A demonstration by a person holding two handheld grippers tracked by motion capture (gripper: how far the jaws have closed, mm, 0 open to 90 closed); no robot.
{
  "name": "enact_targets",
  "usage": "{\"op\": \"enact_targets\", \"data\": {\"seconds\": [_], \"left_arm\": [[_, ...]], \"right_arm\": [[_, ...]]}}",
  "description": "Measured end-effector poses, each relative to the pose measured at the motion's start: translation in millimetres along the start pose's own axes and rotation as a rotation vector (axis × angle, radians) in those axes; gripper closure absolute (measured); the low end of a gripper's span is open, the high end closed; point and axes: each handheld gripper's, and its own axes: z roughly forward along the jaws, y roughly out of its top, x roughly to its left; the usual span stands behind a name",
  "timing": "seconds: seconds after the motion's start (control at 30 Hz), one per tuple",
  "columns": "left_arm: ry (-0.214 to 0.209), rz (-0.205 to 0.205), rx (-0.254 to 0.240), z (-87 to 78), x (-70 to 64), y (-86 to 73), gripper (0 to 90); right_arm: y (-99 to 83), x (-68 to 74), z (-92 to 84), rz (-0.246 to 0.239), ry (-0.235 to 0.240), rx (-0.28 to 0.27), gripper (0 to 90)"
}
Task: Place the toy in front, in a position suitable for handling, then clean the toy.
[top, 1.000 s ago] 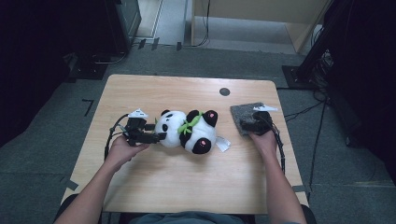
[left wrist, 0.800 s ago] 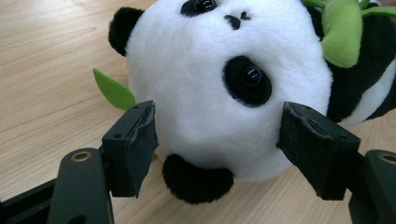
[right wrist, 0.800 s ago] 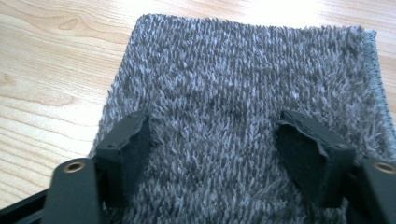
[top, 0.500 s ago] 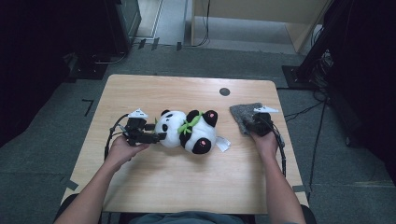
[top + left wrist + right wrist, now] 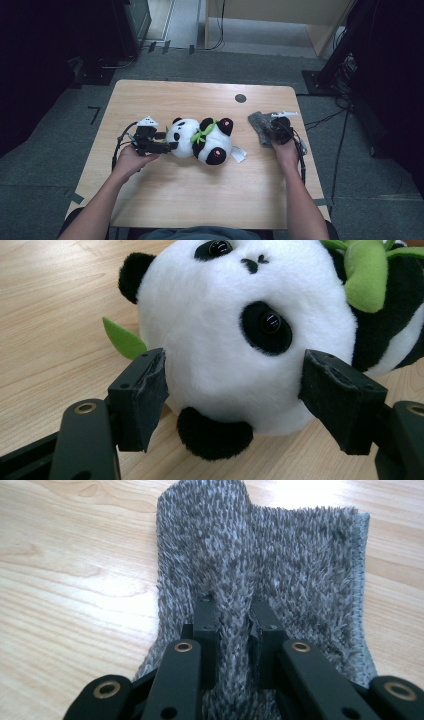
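Here the right tool (image 5: 231,615) pinches the grey cloth (image 5: 280,555), hiding a fold; the left tool (image 5: 235,390) clasps the panda's head (image 5: 240,340).

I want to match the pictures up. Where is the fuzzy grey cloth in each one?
High view: the fuzzy grey cloth lies right of the panda, under the right tool.
Left gripper view: not in it.
Right gripper view: middle, a fold of it pinched.
Shared landmark: the light wooden table.

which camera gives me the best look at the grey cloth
The right gripper view: the grey cloth is close, its pile sharp, a fold pinched in the right gripper. The high view shows it small beside that gripper.
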Motion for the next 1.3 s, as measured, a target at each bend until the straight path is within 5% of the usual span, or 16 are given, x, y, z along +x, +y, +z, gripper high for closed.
{"op": "enact_targets", "data": {"seconds": [0.33, 0.57, 1.07, 1.3], "left_arm": [[0.0, -0.004, 0.006, 0.6, -0.1, 0.8, 26.7], [0.005, -0.003, 0.01, 0.1, -1.5, 1.9, 27.0], [-0.022, -0.02, 0.02, 6.3, 0.4, 0.8, 23.7], [-0.028, 0.021, 0.001, 10.0, 1.9, -3.7, 20.0]], "right_arm": [[8.7, 14.1, -7.5, 0.002, 0.096, 0.019, 78.7], [23.2, 34.5, -22.0, -0.019, 0.165, -0.017, 78.6], [46.2, 63.9, -56.6, -0.058, 0.259, -0.061, 78.5], [55.4, 80.5, -71.5, -0.111, 0.274, -0.087, 78.5]]}}
